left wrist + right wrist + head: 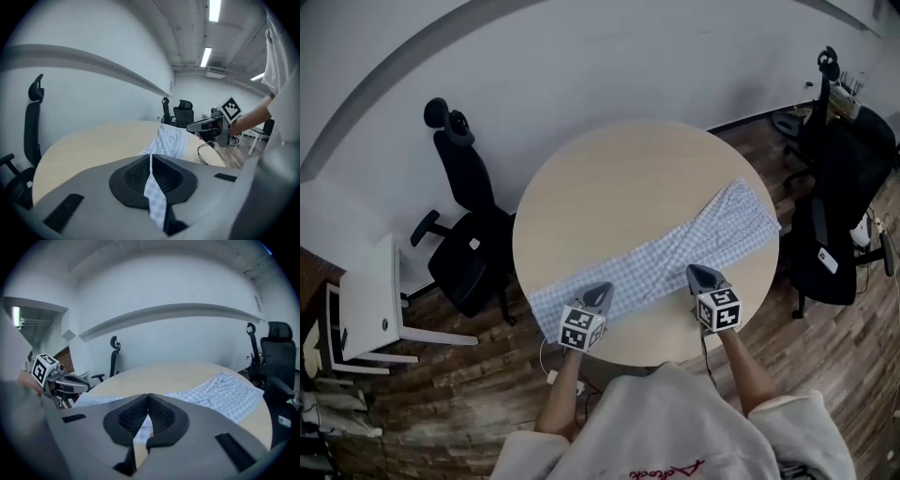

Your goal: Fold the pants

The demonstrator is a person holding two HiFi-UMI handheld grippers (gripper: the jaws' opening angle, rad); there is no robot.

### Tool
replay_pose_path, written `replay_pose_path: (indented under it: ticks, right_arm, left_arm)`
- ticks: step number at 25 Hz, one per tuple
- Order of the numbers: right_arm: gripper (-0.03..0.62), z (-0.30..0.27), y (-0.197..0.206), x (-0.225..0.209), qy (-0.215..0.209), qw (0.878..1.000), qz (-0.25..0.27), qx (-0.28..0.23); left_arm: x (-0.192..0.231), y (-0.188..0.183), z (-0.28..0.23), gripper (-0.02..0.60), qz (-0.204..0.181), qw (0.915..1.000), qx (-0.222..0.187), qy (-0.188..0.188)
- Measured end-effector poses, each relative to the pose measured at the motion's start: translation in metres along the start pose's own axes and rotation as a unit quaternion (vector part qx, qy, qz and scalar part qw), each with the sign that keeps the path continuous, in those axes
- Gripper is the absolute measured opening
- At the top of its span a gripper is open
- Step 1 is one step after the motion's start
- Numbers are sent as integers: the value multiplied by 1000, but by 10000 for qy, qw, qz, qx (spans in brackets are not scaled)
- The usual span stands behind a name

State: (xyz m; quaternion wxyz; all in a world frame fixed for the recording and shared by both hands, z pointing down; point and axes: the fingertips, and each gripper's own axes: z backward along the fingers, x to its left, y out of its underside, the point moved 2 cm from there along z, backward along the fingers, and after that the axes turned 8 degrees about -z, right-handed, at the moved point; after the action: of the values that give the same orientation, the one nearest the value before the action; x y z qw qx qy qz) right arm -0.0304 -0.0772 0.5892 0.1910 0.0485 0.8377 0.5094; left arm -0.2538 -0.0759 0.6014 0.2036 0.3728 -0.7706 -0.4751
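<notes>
The light blue checked pants (pixel 675 246) lie stretched out slantwise across the round beige table (pixel 619 169), from its near left edge to its far right. My left gripper (pixel 602 289) is at their near left end; in the left gripper view its jaws (pixel 150 157) are shut with a strip of the checked cloth (pixel 156 199) pinched between them. At the pants' near edge by the middle is my right gripper (pixel 698 272). Its jaws (pixel 148 397) meet at the tips, with pale cloth (pixel 140 427) caught in the gap behind them. Each gripper shows in the other's view.
A black office chair (pixel 469 244) stands at the table's left and another (pixel 839 187) at its right. A white cabinet (pixel 370 300) sits at the far left on the wooden floor. A cable with a plug (pixel 553 375) lies under the near table edge.
</notes>
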Motion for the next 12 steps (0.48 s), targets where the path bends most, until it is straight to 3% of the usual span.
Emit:
replay_pose_path:
  ticks: [5,12]
  right_arm:
    - [29,42,-3,-31,680,9975,-124,-116]
    - [29,80,-20,-33,1213,9919,-62,-383]
  left_arm:
    - [-29,-16,-32,43,31,9977,-136,658]
    - [-40,-16,-43,43,75,9939,-200,1081]
